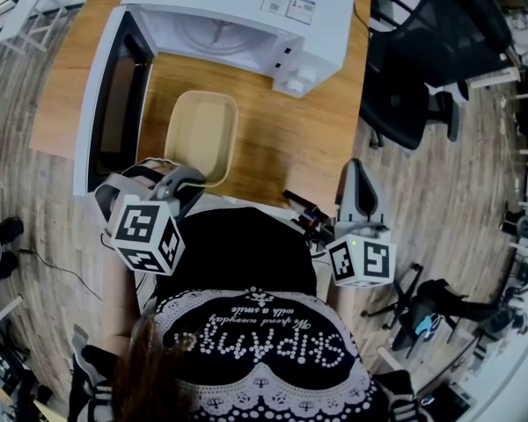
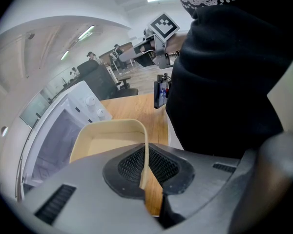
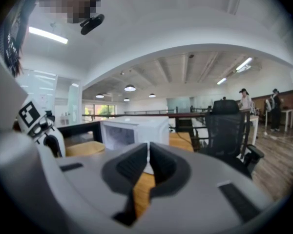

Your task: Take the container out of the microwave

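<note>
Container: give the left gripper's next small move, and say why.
Probably open the left gripper and let go. Its jaws pinch the near wall of the container, which seems already to sit on the table in front of the open microwave, so the removal looks done.

In my head view, my left gripper [image 1: 169, 181] covers the near rim of the container [image 1: 200, 134], so where the jaws meet it is out of sight there. The microwave [image 1: 246, 11] runs off the top edge. The labels [image 1: 289, 5] on it are too small to read, and much of its cavity [image 1: 220, 38] lies under its own casing. My dark top [image 1: 246, 262] blocks the near edge of the table [image 1: 282, 148]. A small dark object [image 1: 304, 211] beside my right gripper [image 1: 357, 172] is too unclear to name. In the left gripper view that top fills the right side. In the right gripper view, distant people [image 3: 244, 101] are too small to make out.
</note>
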`<state>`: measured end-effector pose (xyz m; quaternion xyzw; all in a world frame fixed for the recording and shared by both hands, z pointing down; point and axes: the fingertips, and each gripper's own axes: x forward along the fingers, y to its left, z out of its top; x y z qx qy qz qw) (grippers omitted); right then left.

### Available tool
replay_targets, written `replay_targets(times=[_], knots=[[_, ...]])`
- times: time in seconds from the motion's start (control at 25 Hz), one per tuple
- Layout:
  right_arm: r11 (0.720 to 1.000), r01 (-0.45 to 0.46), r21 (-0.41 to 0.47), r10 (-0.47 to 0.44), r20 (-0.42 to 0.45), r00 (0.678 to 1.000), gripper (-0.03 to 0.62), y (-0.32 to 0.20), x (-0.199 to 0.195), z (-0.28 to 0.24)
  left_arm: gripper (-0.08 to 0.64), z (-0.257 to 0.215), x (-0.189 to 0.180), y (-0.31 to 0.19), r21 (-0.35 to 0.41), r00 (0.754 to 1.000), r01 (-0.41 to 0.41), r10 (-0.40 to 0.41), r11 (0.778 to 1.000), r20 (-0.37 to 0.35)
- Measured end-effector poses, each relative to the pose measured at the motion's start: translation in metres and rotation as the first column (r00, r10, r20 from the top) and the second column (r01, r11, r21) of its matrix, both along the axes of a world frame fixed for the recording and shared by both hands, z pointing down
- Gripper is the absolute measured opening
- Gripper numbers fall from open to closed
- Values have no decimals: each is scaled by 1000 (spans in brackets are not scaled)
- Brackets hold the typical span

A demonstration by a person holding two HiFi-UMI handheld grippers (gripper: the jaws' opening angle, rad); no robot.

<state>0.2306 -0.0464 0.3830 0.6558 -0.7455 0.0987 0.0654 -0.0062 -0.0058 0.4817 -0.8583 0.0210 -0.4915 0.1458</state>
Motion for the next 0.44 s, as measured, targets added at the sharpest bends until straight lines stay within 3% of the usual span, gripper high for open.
replay_targets(times=[0.44], knots=[[1000,3,-3,-3,2,1000,35,0,4,0,43,-1,3,0,0,1000,4,-4,1000,5]])
